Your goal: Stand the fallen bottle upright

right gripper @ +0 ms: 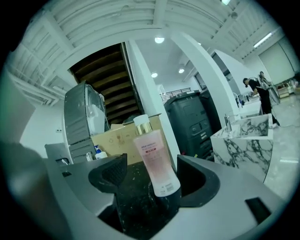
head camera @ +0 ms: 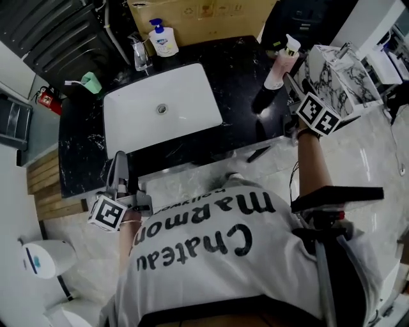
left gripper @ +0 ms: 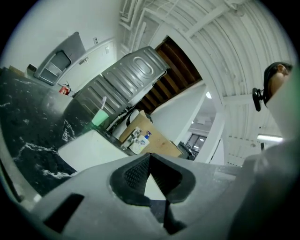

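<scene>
A pink bottle [head camera: 279, 64] with a white cap stands upright on the black marble counter [head camera: 243, 64], right of the sink. In the right gripper view the bottle [right gripper: 152, 154] rises between my right gripper's [right gripper: 157, 174] jaws, which are spread wide. It stands closer to the right pad and neither pad presses it. From the head view, my right gripper [head camera: 278, 91] reaches in from the right, just behind the bottle's base. Down at the counter's front edge, my left gripper [head camera: 119, 174] is low and holds nothing. Its tips [left gripper: 150, 161] meet.
A white sink [head camera: 160, 108] fills the counter's middle, with a faucet [head camera: 140, 54], a soap pump bottle [head camera: 163, 39] and a green cup [head camera: 91, 82] behind it. A cardboard box [head camera: 204, 16] stands at the back. A marble-patterned stand [head camera: 342, 76] is close on the right.
</scene>
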Demonstrator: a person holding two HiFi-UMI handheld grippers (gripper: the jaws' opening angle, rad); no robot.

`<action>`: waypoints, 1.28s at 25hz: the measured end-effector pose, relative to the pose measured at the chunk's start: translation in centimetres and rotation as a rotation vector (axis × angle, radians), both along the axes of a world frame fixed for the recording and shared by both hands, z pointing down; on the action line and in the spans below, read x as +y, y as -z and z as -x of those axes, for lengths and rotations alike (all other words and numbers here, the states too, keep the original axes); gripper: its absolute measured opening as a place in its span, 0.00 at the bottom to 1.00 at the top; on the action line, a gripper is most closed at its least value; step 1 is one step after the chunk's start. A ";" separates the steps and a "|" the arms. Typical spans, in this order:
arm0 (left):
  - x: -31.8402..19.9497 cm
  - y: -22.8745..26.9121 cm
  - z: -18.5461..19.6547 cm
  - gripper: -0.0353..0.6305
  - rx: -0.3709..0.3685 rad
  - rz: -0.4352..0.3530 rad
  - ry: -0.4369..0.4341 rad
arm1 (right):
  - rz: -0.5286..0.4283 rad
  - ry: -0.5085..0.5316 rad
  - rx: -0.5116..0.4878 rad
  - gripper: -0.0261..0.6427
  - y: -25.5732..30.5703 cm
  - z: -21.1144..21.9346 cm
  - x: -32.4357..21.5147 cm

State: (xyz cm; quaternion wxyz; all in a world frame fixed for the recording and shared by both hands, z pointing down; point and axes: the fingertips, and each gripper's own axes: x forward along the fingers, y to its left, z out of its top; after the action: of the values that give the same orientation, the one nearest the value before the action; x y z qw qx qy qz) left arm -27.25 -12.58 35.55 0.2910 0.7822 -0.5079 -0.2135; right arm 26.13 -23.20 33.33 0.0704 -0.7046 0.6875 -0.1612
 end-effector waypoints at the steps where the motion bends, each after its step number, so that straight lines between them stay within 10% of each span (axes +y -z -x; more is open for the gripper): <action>1: -0.4 0.0 -1.1 0.07 -0.004 -0.001 -0.029 | 0.002 0.002 -0.044 0.54 -0.4 0.1 1.0; 7: -0.5 1.4 -8.3 0.07 -0.012 -0.036 -0.156 | 0.082 0.079 -0.240 0.51 -4.2 1.5 6.3; 11: 1.0 1.5 -11.8 0.07 -0.067 -0.036 -0.159 | 0.112 0.088 -0.283 0.18 -5.1 -0.6 9.1; 22: 6.4 1.5 -31.6 0.07 -0.061 -0.030 -0.263 | 0.058 0.220 -0.197 0.11 -0.5 -9.9 16.3; 32: 13.1 -0.8 -36.3 0.07 -0.095 0.024 -0.198 | 0.104 0.277 0.011 0.08 -2.7 -14.2 21.7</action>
State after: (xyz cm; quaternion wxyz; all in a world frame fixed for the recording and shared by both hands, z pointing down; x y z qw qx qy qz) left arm 9.09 0.49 36.37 0.2956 0.8342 -0.4440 -0.1403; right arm 40.31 -1.45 35.99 0.0071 -0.6065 0.7693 -0.2010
